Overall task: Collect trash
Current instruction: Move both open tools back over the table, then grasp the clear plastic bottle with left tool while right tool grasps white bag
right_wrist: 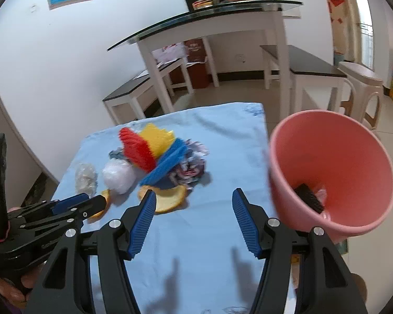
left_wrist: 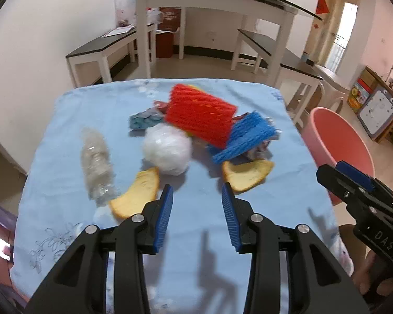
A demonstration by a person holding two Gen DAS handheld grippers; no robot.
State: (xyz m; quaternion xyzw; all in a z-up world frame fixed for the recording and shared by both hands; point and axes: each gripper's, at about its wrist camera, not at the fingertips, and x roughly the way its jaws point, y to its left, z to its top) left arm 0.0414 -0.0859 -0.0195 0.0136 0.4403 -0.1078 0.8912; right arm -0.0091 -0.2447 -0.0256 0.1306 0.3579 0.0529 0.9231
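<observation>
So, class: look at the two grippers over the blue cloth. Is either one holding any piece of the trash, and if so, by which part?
Nothing is held. The left gripper and the right gripper both stand open with only the blue cloth showing between their fingers.

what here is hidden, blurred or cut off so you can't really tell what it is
- Crumpled printed wrappers: right wrist view, blurred; print unreadable; in the left wrist view the blue foam net sleeve covers most of them.
- Yellow foam net sleeve: left wrist view shows only a sliver behind the red foam net sleeve.
- Dark object inside the pink plastic bucket: blurred, partly behind the rim.
- Clear crushed plastic bottle: motion blur hides the cap end.
</observation>
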